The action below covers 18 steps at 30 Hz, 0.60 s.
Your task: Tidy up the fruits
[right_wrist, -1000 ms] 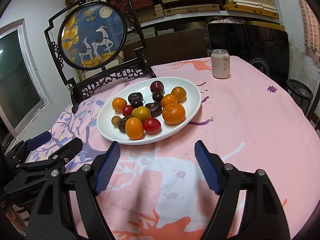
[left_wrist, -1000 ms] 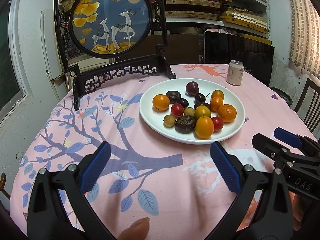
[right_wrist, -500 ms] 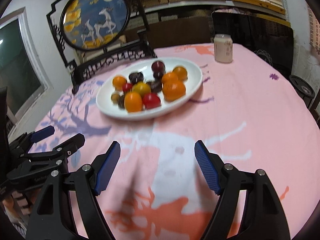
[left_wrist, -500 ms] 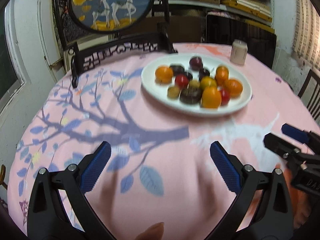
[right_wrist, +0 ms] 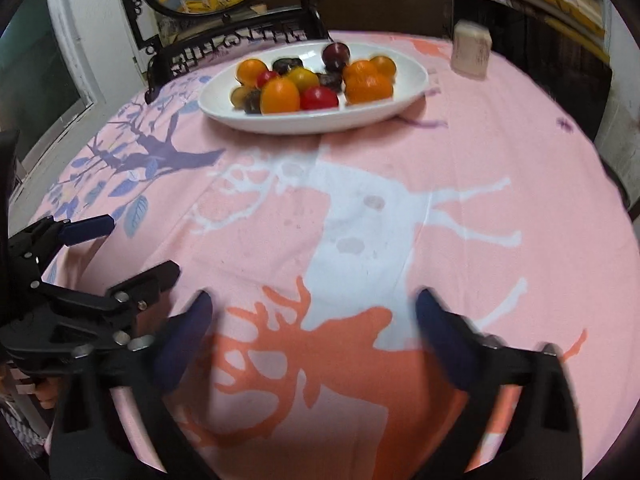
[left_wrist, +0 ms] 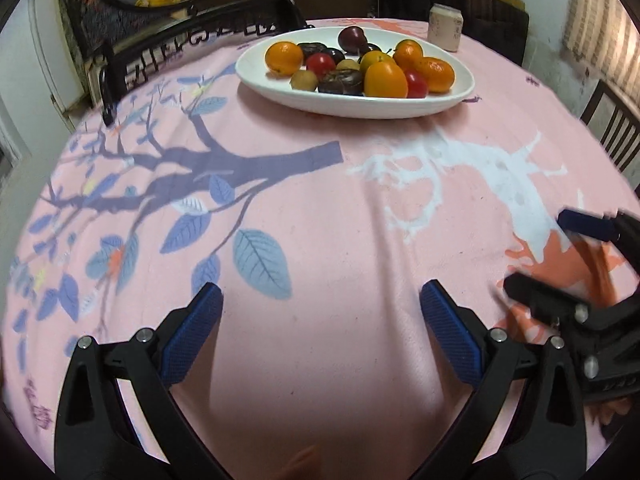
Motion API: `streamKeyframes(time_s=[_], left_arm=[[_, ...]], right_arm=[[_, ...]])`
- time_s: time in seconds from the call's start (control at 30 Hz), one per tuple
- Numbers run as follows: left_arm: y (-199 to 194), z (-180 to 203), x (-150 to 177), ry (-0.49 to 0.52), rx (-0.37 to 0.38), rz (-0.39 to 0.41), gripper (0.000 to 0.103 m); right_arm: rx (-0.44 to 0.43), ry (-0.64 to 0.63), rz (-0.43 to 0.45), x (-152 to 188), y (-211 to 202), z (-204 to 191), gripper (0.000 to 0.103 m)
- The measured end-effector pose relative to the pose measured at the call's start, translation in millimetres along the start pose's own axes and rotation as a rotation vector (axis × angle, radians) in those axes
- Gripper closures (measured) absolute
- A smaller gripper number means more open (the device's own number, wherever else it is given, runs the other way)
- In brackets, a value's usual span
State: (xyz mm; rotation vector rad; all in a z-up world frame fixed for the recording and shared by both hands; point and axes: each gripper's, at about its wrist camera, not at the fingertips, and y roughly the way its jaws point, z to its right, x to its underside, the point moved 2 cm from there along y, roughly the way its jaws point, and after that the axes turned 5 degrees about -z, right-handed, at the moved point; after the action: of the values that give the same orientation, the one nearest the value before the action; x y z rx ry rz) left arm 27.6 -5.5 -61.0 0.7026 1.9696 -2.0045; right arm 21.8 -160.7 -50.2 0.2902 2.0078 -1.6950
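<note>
A white oval plate stands at the far side of the pink table and holds several mixed fruits: oranges, red tomatoes, dark plums and brown ones. My left gripper hangs open over bare cloth, well short of the plate. My right gripper is blurred, its jaws opening wide with nothing between them, also over bare cloth. Each gripper shows at the edge of the other's view.
A pink tablecloth printed with a blue tree and deer covers the round table. A drink can stands behind the plate at the right. A black carved stand with a round deer picture rises at the back left. A chair is at the right.
Both grippers have dropped and tipped downward, so the plate has slid toward the top of both views. The right gripper's fingers have spread wider apart and are now blurred.
</note>
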Motion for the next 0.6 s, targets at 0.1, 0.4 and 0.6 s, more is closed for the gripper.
streamKeyframes(time_s=[0.1,0.4,0.6], left_arm=[[0.0,0.0,0.8,0.0,-0.005,0.002,0.002],[0.3,-0.7,-0.1,-0.003,0.0,0.001,0.002],[0.1,-0.4,0.0,-0.003,0.0,0.001,0.002]], right_arm=[[0.035,-0.028,-0.013,0.6,2.3,-4.6,0.001],[0.035,-0.028,-0.013,0.5,2.8,-4.0,0.001],[0.035,-0.028,-0.013,0.5,2.9,-4.1,0.001]])
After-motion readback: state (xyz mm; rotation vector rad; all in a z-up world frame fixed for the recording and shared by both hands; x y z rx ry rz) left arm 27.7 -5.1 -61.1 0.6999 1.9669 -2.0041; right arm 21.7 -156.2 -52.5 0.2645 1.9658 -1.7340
